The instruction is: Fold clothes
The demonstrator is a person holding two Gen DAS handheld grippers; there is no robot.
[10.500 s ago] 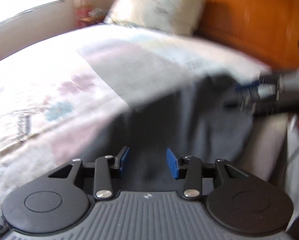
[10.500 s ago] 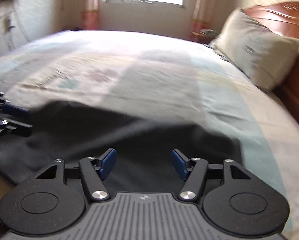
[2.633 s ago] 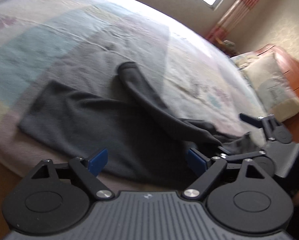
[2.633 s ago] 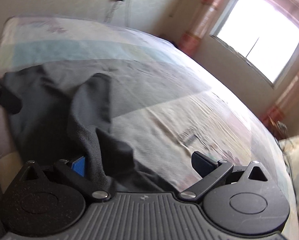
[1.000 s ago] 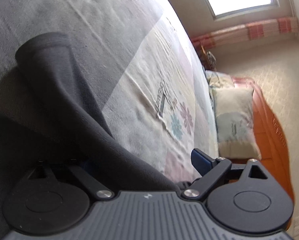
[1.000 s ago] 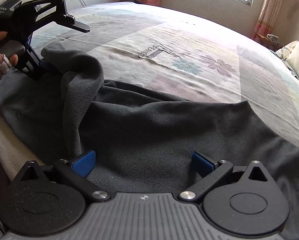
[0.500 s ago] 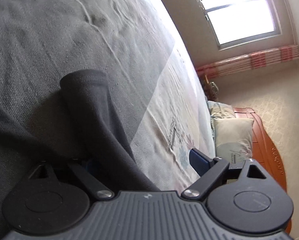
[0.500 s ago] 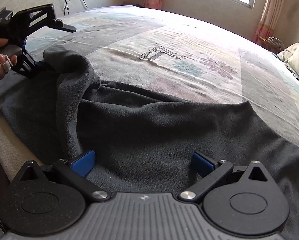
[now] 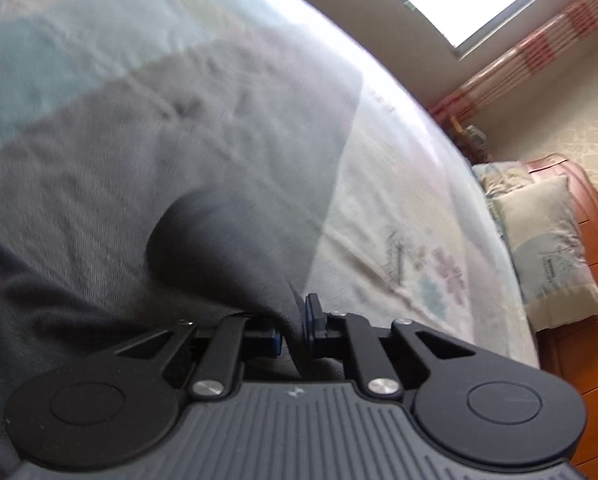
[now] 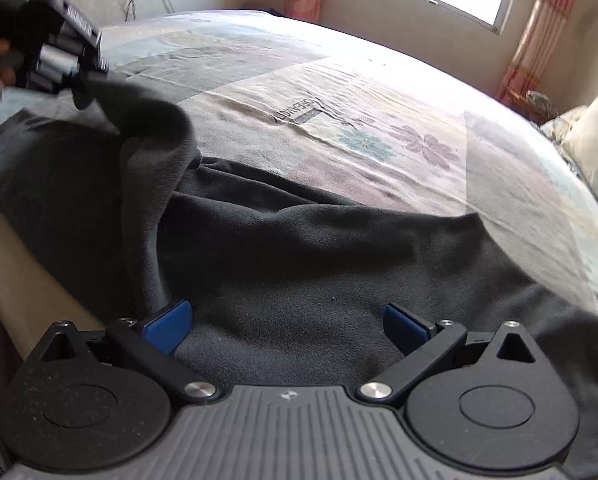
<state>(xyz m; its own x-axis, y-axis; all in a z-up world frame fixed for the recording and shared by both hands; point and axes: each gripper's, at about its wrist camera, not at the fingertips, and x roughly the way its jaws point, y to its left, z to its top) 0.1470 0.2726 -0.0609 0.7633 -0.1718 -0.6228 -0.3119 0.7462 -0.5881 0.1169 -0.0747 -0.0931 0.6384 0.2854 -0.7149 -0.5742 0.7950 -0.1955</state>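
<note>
A dark grey fleece garment [image 10: 319, 264] lies spread across the near edge of the bed. Its sleeve [image 10: 155, 152] rises in a lifted fold at the left, the cuff end pinched up.

Right gripper [image 10: 285, 320] spread wide over dark garment [image 10: 319, 264] on bed [image 10: 339, 92]; far left, left gripper [image 10: 89, 76] pinches its sleeve [image 10: 151, 140].
</note>
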